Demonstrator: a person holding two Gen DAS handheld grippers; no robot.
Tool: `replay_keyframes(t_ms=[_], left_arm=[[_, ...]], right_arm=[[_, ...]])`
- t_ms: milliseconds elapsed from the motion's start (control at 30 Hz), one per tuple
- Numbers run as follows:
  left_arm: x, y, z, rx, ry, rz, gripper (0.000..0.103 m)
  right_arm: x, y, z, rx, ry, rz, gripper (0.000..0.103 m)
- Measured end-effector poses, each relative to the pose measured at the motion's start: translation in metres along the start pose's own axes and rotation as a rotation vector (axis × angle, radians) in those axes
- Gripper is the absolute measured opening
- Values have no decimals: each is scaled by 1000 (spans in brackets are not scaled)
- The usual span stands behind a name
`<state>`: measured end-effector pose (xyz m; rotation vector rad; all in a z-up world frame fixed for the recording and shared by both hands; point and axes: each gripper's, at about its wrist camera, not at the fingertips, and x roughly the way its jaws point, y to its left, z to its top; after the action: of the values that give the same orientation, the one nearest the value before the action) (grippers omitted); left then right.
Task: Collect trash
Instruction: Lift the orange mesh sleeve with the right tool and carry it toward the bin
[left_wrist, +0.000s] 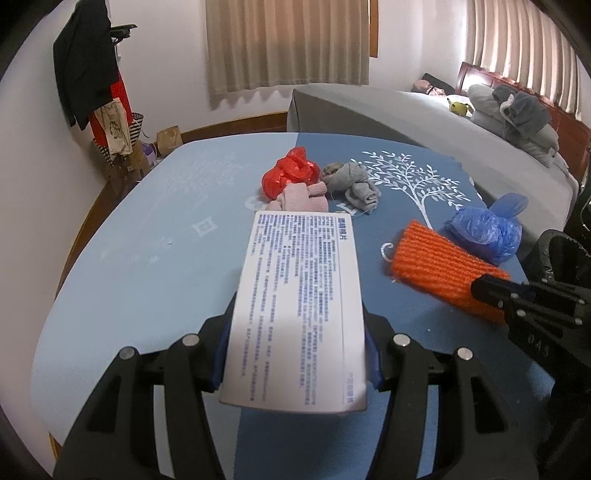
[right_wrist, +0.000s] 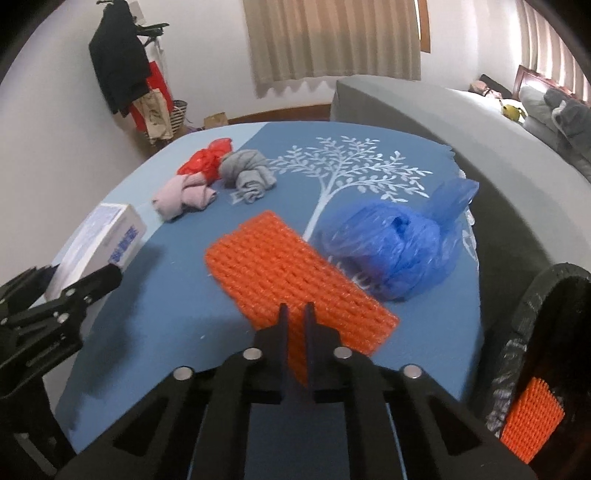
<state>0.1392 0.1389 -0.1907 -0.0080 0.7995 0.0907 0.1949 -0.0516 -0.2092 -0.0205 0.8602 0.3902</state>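
My right gripper (right_wrist: 295, 314) pinches only the near end of the flat orange foam-net sleeve (right_wrist: 295, 288); the jaws stand narrow, with the mesh squeezed between them, while most of the sleeve reaches forward over the blue tablecloth with the white tree print (right_wrist: 184, 314). I judge that grip thin: the net is soft and springy, so a quick swing toward the black lined trash bin (right_wrist: 517, 332) at my right could let it slip out or flop against the rim instead of dropping in. Another orange net piece (right_wrist: 532, 424) already lies inside that bin. The far end of the sleeve lies just beside the crumpled blue plastic bag (right_wrist: 391, 251), and a careless lift might drag or nudge the bag toward the table's edge.

My left gripper (left_wrist: 295, 339) is clamped across a white rectangular cardboard box printed with blue text (left_wrist: 299, 295), jaws pressing its two long sides near the back end. The box juts far forward, so its weight could tip it down and twist it loose.

Farther off, grouped close together, lie a crumpled red plastic bag (left_wrist: 290, 173), a pink rolled cloth (left_wrist: 301, 197) and a grey bundled cloth (left_wrist: 351, 182), well apart from both sets of jaws.
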Motion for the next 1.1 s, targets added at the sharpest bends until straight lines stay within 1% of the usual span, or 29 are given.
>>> replay_keyframes(t_ms=[33,100,200,233,267,333,400,467,533,600,667,700,767,833,967,1100], left_arm=[[-1,0,0,2,-1,0,54],[-3,-1,-1,5,-4,-2,54],[-3,-2,-1,10,-3,0,54],[-3,-2,-1,8,-4,0,54],[-3,-2,-2,7,-3,1,54],[-3,-3,-2,7,-1,2,54],[-2,-2,-2,7,0,4,54],[-1,-2,-2,5,3,6,54],[0,-1,-3,3,5,8,54],[2,0,-3,-1,9,10,54],[3,1,-4,-5,12,12,54],[3,2,-4,-6,13,13,54],[3,2,-5,-7,15,16,54],[2,2,-6,-9,15,17,54],[-2,0,-4,0,7,15,54],[-11,-4,-1,4,-13,10,54]], right_arm=[[-2,0,-1,10,0,15,2],[-8,-1,-2,19,0,47,1],[-14,-1,-2,5,-11,22,4],[-15,-3,-1,8,-8,12,12],[-15,-4,-1,14,-10,1,28],[-12,-9,0,28,-9,-17,44],[-6,-12,2,39,8,-5,46],[-3,-11,3,39,10,3,57],[2,-6,2,18,11,-13,59],[5,0,1,-9,10,-45,54],[4,3,-1,-30,6,-64,39],[3,2,-2,-35,1,-71,35],[1,-2,-3,-22,-3,-61,20],[-5,-7,-2,4,-7,-31,12],[-22,-6,-1,17,-30,9,12],[-49,-8,4,58,-74,47,12]])
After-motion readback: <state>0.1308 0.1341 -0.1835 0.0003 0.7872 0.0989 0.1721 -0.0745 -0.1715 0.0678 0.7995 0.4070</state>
